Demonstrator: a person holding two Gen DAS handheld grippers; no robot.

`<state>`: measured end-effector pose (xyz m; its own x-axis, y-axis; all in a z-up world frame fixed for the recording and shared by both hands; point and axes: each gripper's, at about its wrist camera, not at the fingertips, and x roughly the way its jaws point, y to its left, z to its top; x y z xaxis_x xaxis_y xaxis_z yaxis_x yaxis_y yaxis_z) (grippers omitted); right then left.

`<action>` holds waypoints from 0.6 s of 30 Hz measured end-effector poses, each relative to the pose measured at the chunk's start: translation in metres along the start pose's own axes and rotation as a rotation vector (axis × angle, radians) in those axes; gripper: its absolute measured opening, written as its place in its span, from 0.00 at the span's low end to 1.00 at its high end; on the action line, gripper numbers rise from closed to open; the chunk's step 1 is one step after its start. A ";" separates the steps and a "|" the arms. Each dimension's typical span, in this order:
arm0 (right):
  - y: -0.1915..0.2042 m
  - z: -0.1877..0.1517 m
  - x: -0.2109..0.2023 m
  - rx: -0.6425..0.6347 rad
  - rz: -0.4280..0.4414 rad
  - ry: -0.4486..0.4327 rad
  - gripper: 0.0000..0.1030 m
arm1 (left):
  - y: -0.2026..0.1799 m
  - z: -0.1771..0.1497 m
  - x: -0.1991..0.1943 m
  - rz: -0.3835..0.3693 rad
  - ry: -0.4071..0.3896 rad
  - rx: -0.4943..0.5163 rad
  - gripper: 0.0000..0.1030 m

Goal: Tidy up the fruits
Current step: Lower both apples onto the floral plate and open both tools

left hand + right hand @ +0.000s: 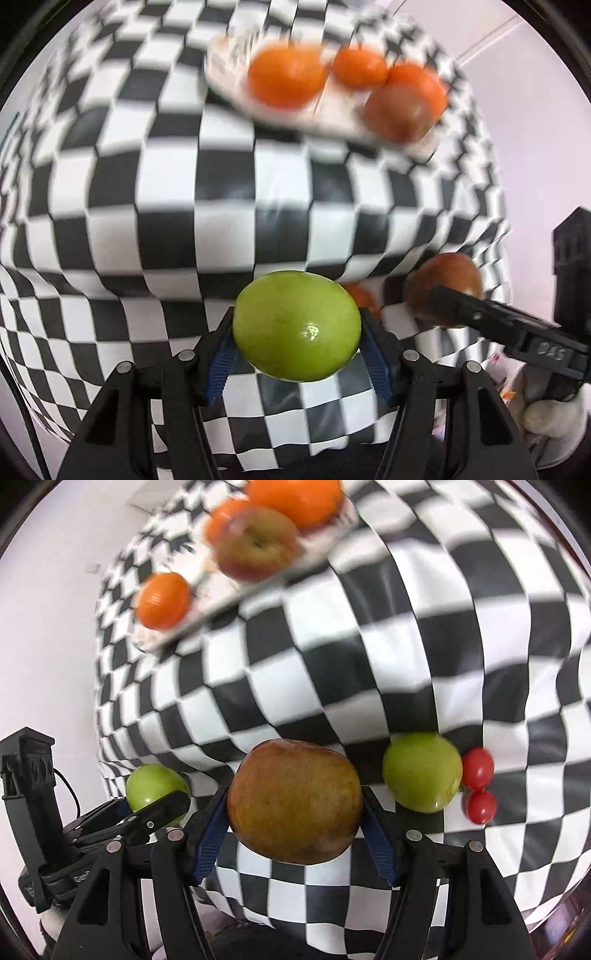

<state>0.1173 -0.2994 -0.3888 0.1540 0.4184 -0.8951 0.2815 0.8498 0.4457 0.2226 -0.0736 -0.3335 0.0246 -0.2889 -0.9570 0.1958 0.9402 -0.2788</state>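
Observation:
My left gripper (297,332) is shut on a green apple (297,326), held above the checkered cloth. My right gripper (295,812) is shut on a brownish-red apple (294,806); that apple also shows in the left wrist view (448,284), at right. The left gripper with its green apple shows in the right wrist view (157,786), at lower left. A white plate (229,77) at the far side holds three oranges (286,77) and a reddish apple (399,110). In the right wrist view the plate (177,627) is blurred at upper left.
A second green apple (423,771) and two cherry tomatoes (478,768) lie on the checkered cloth (369,657) right of my right gripper. A small orange fruit (364,295) shows behind the left gripper's apple. The table edge and white wall are at the sides.

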 end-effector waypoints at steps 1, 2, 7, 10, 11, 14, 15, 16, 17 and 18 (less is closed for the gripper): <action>0.006 0.003 -0.006 -0.011 0.008 -0.016 0.68 | -0.005 0.003 -0.013 -0.011 -0.025 0.000 0.57; 0.012 0.007 -0.015 -0.023 0.020 -0.034 0.68 | -0.013 0.011 -0.031 -0.025 -0.051 0.002 0.57; 0.050 0.042 -0.049 -0.070 0.074 -0.121 0.68 | -0.037 0.046 -0.064 -0.018 -0.163 0.044 0.58; 0.073 0.075 -0.058 -0.115 0.079 -0.160 0.68 | -0.041 0.087 -0.070 0.023 -0.185 0.073 0.58; 0.083 0.090 -0.060 -0.142 0.066 -0.170 0.68 | -0.040 0.102 -0.070 0.039 -0.185 0.084 0.58; 0.108 0.124 -0.054 -0.211 0.026 -0.175 0.68 | -0.035 0.136 -0.052 0.075 -0.149 0.099 0.58; 0.116 0.136 -0.048 -0.238 0.001 -0.165 0.68 | -0.033 0.146 -0.043 0.082 -0.132 0.102 0.58; 0.120 0.143 -0.041 -0.256 -0.019 -0.153 0.68 | -0.031 0.156 -0.033 0.091 -0.111 0.101 0.58; 0.124 0.153 -0.032 -0.268 -0.047 -0.135 0.68 | -0.028 0.168 -0.024 0.100 -0.089 0.094 0.58; 0.127 0.161 -0.025 -0.275 -0.064 -0.118 0.68 | -0.026 0.174 -0.023 0.104 -0.074 0.097 0.58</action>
<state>0.3017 -0.2538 -0.3082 0.2581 0.3350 -0.9062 0.0292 0.9348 0.3539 0.3873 -0.1226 -0.2907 0.1208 -0.2063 -0.9710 0.2822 0.9450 -0.1656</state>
